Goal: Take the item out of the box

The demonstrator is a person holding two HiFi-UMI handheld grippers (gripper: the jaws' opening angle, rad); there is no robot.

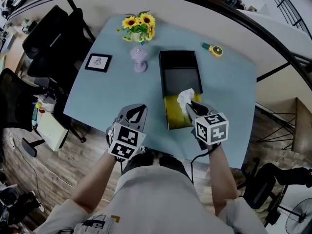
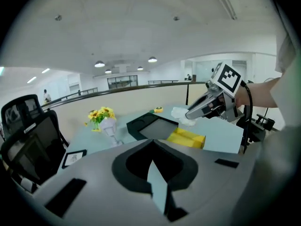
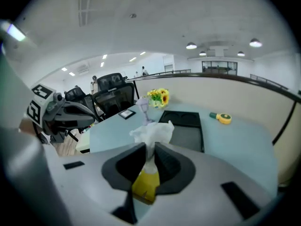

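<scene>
An open yellow box [image 1: 175, 113] lies on the pale blue table [image 1: 229, 91], just in front of a black tray. A white tissue [image 1: 184, 97] sticks up out of its far end. My right gripper [image 1: 191, 106] is over the box and shut on the tissue [image 3: 153, 132], which bunches above the jaws with the box [image 3: 145, 185] below. The left gripper view shows the right gripper [image 2: 188, 116] with the tissue [image 2: 181, 113] at its tip above the box [image 2: 188, 138]. My left gripper [image 1: 138, 112] hovers left of the box, jaws together and empty.
A black tray [image 1: 179, 72] lies beyond the box. A sunflower vase [image 1: 140, 26], a purple goblet [image 1: 139, 58] and a small framed picture [image 1: 98, 62] stand at the far left. A yellow tape measure [image 1: 213, 49] lies far right. Black office chairs [image 1: 48, 38] are left of the table.
</scene>
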